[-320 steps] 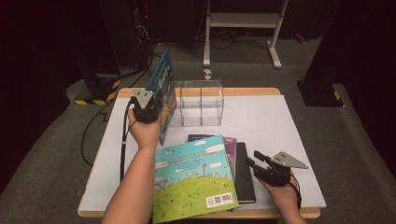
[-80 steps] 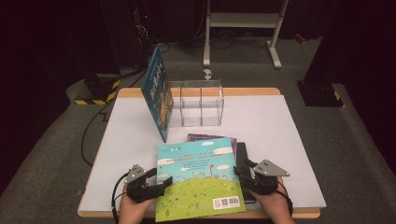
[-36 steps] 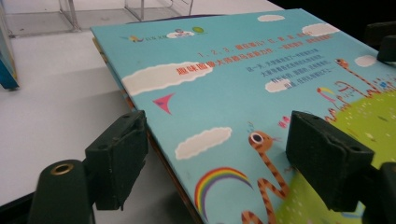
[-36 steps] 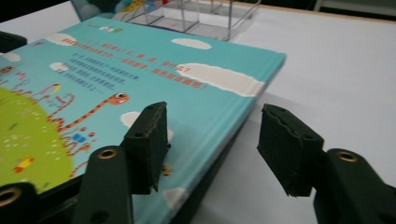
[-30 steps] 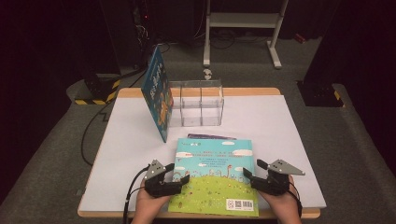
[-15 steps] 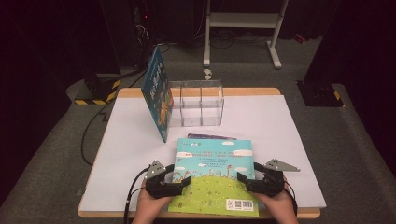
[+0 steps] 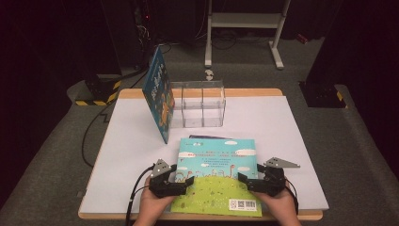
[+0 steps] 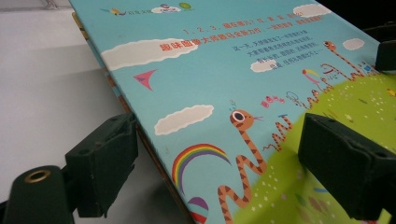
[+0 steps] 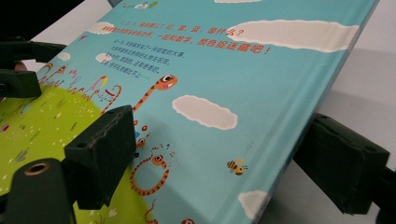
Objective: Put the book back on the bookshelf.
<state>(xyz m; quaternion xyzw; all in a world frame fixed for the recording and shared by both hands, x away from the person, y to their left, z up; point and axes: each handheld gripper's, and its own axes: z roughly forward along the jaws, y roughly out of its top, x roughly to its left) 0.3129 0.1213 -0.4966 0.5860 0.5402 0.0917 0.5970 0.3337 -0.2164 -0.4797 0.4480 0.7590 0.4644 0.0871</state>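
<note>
Clear plastic organizer (image 7: pixel 201 104), compartments bare; blue book (image 7: pixel 159 94) leaning alongside.

a picture book (image 7: pixel 217 176) lies flat near the front edge of the surface (image 7: pixel 282 127), on top of other books whose edges stick out behind it. the left claw (image 7: pixel 181 181) sits at its left edge, the right claw (image 7: pixel 248 182) at its right edge. behind the stack stands a clear divided box (image 7: pixel 200 103); a second book (image 7: pixel 159 99) leans upright against the box's left side
</note>
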